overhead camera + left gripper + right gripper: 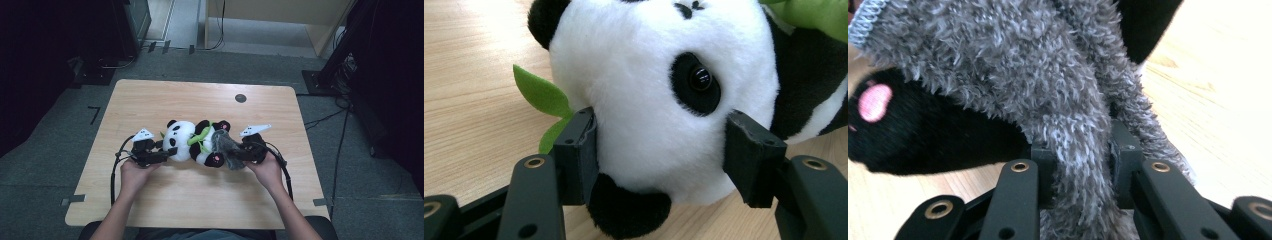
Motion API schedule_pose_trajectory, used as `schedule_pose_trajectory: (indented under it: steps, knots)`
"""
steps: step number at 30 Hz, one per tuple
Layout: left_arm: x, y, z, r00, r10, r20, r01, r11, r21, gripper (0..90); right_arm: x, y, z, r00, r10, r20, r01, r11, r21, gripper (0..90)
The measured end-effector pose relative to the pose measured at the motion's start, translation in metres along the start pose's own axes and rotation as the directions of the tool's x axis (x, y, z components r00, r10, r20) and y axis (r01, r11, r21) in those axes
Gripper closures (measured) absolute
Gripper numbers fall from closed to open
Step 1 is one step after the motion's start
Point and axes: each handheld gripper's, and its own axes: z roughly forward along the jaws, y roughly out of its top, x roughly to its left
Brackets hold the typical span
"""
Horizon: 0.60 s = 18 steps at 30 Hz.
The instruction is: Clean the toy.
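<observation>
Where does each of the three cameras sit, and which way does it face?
High view: above the table, looking forward and down; forearms, both hands.
Left gripper view: on the left claw, facing the panda's head clamped between its jaws.
Right gripper view: on the right claw, facing grey fuzzy fabric pinched between its jaws.
Shared: the panda's pink-padded paw shows from above too.

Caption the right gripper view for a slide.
Right gripper pinches fuzzy grey cloth beside the plush panda and its pink-padded paw.
</observation>
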Motion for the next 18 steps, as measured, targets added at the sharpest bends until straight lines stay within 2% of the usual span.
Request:
schedule_pose_trajectory:
  steps: [6,9,13,18]
  knots:
    - [0.000,0.000,0.000,1.0000,-0.005,0.002,0.005,1.0000,0.000,37.3,-0.003,-0.001,-0.003,1.0000,0.008,-0.001,-0.008,1.000,0.002,72.3]
    - [0.001,0.000,0.000,1.0000,-0.007,0.002,0.007,1.0000,0.000,37.3,0.002,0.004,-0.008,0.9997,-0.022,0.005,0.022,1.000,-0.004,72.9]
    - [0.000,0.000,0.000,1.0000,-0.008,0.000,0.008,1.0000,0.000,37.3,0.010,0.014,-0.017,0.9985,-0.055,-0.008,0.054,0.998,-0.045,73.4]
    - [0.000,0.000,0.000,0.9999,-0.011,0.000,0.011,0.9999,-0.002,37.2,0.021,0.039,-0.024,0.9949,-0.100,-0.016,0.098,0.991,-0.092,73.6]
